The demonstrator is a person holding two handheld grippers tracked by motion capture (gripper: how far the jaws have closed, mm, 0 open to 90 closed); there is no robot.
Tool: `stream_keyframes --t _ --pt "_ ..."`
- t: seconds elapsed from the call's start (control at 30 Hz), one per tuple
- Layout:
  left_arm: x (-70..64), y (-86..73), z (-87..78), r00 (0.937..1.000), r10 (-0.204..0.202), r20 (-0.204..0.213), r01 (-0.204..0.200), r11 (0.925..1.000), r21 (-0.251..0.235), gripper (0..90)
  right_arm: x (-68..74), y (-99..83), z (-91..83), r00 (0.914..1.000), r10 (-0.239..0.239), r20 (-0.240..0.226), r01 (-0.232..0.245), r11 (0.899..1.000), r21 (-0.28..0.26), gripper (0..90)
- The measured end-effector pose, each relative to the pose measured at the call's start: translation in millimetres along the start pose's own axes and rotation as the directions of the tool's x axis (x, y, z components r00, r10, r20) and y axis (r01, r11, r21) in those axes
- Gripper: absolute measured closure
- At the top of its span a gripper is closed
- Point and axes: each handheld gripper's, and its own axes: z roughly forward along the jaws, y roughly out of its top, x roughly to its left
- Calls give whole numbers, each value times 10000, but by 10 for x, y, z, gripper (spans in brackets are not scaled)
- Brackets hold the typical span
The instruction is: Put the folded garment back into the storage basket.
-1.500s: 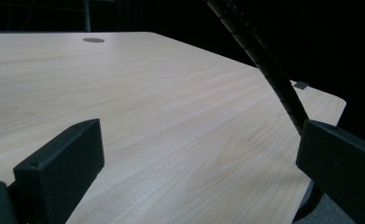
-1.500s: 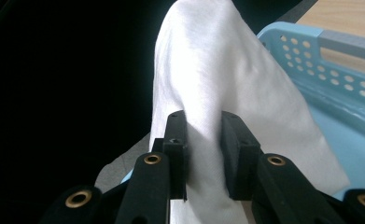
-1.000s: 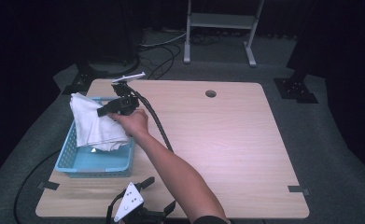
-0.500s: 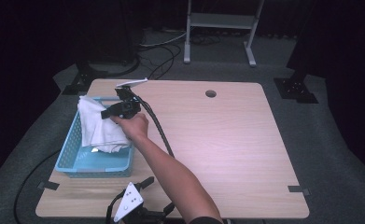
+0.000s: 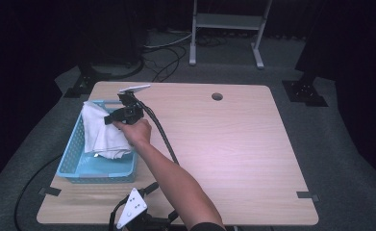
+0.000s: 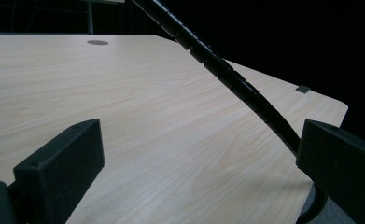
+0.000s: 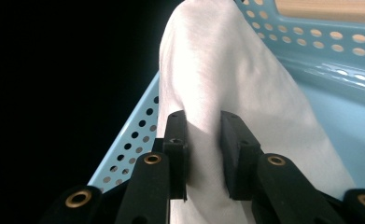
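My right hand-held gripper (image 7: pixel 203 140) is clamped on a fold of the white cloth (image 7: pixel 227 79), its two black jaws pinching the fabric between them. In the high view I see that hand-held gripper (image 5: pixel 112 119) at the near-right rim of the light blue perforated basket (image 5: pixel 75 149), with my hand (image 5: pixel 133 131) behind it and the forearm stretching back to the near edge. The cloth (image 5: pixel 101 132) rises in a peak at the pinch and drapes down into the basket, which sits at the left side of the wooden counter (image 5: pixel 224 144).

My left hand-held gripper (image 6: pixel 194 154) has its jaws wide apart with nothing between them, looking low across the bare counter (image 6: pixel 147 107). In the high view it rests at the near edge of the counter (image 5: pixel 132 214). The right gripper's black ribbed cable (image 6: pixel 227 74) crosses in front of it.
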Motion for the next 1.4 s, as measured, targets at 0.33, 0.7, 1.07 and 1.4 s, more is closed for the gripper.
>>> stream_keyframes --t 0.33,0.7,1.07,1.4 --pt "-1 4 -5 10000 -21 -19 21 10000 -32 6 -18 -14 53 10000 61 73 -61 10000 9 740" --pt "2 5 -8 10000 -19 -27 19 10000 -37 6 -29 -48 129 9999 30 117 -30 10000 41 722" --pt "-5 4 -4 10000 42 6 -42 10000 11 6 -41 -40 103 9988 -440 207 425 9968 682 589" --pt "-23 3 16 9999 131 12 -131 9999 41 6 -38 -51 -98 9935 -998 -551 1047 9902 928 476"
